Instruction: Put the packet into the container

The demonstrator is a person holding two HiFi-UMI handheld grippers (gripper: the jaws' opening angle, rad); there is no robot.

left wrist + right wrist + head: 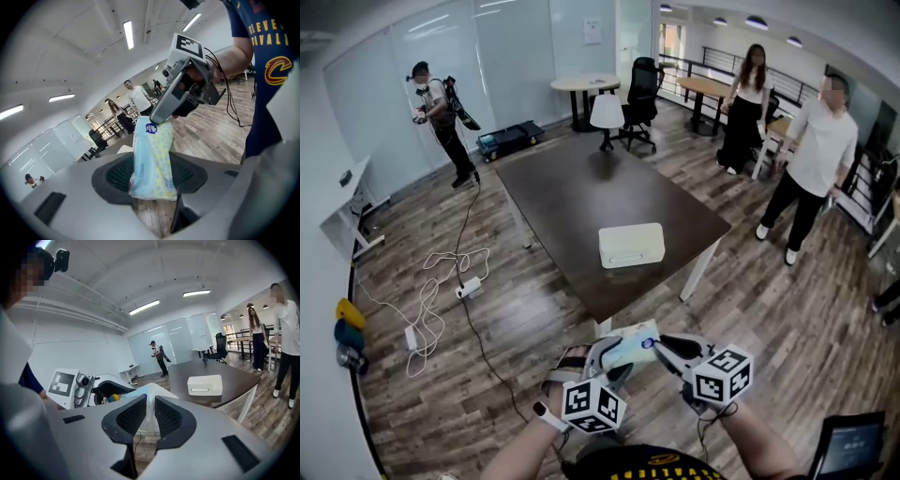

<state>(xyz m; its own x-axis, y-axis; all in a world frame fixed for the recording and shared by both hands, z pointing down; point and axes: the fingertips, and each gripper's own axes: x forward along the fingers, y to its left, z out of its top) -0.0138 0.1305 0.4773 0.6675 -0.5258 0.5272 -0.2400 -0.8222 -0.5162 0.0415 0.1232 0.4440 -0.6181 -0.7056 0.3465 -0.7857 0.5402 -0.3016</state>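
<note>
Packet (630, 343), pale blue and yellow, is held in the air between your two grippers, just short of the surface's (572, 192) near corner and over the wooden floor (769, 309). Your left gripper (612, 358) has its jaws pinching the packet across its body. Your right gripper (659, 346) has its jaws nipped onto the thin end of the same packet. The white container (631, 246) sits on the dark surface ahead of you, well apart from the packet.
</note>
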